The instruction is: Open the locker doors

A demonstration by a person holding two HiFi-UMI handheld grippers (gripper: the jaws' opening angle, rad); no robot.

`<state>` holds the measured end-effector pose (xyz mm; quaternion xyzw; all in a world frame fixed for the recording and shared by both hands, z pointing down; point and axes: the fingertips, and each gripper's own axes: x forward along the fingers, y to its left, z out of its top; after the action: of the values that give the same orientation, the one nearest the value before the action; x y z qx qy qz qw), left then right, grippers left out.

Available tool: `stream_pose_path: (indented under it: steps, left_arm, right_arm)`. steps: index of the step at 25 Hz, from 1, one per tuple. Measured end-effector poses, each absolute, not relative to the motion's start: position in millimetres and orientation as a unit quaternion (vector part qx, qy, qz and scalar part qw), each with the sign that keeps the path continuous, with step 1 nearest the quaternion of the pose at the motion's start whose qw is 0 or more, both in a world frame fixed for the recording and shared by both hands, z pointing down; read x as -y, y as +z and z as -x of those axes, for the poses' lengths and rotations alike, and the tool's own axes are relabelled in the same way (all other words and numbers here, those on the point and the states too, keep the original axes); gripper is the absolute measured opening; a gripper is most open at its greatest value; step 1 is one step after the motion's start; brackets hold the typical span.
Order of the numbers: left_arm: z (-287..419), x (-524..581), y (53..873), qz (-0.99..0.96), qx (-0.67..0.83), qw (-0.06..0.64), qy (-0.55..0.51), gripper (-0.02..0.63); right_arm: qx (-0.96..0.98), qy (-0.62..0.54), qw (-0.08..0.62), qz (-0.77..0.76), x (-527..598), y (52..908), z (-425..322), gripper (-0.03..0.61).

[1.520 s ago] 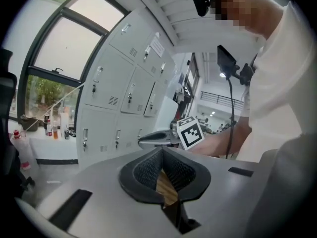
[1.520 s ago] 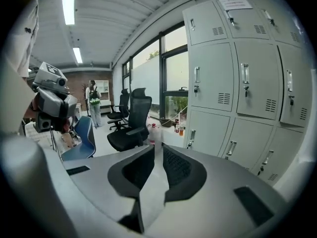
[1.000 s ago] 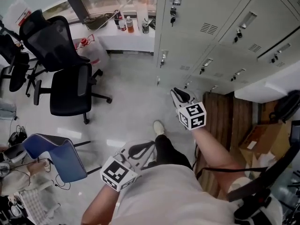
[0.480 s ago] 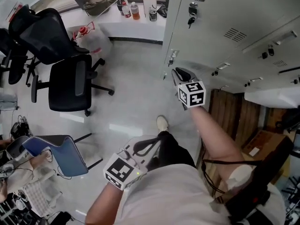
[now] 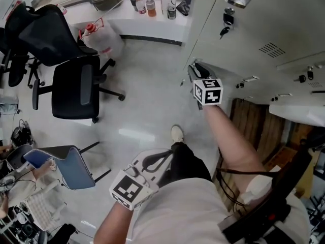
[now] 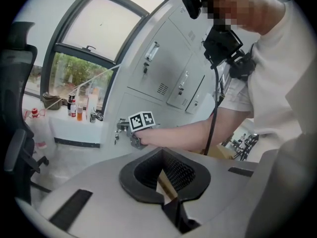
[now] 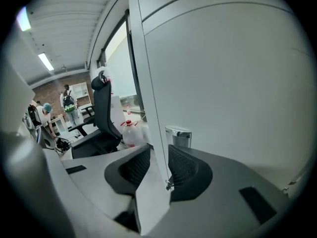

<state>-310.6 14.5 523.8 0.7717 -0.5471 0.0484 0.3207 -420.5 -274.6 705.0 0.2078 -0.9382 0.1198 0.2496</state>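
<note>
The bank of grey metal lockers (image 5: 264,29) fills the upper right of the head view, with its corner running down toward the frame's middle. All the doors I can see there look closed. Sheet steel like this is likely stiff and light on its hinges, but smooth and painted, so flat pads would slide on the bare face.

In the right gripper view, one locker door (image 7: 223,83) takes up the whole right half of the frame. Its thin vertical edge (image 7: 148,108) runs from the top of the frame down to the lower middle. That edge is hard and narrow and gives little to bite on.

A better hold is probably the small chrome handle (image 7: 178,135), set just right of the edge at the frame's centre. It is rigid and stands out from the door, though it is polished and likely slick. A pinch there should be square and firm, with the pull going outward along the door's swing.

The right gripper (image 7: 158,167) is at this spot. Its jaws have just been opening and stand apart, with the door's edge between them and neither pad clearly pressing. In the head view the right gripper sits right of centre, against the locker corner.

The left gripper (image 6: 166,180) hangs low at the bottom centre of the head view, well apart from the lockers. Its jaws are together and hold nothing.
</note>
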Motion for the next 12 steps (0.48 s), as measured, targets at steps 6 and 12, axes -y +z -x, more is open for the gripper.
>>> stream_pose_path:
  steps: [6, 12]
  left_arm:
    - [319, -13, 527, -0.764, 0.556, 0.325, 0.046, 0.011]
    - [322, -18, 532, -0.756, 0.56, 0.337, 0.042, 0.011]
  right_arm:
    - [0.929, 0.123, 0.253, -0.24, 295, 718, 430, 0.092]
    - [0.926, 0.129, 0.248, -0.253, 298, 724, 437, 0.095]
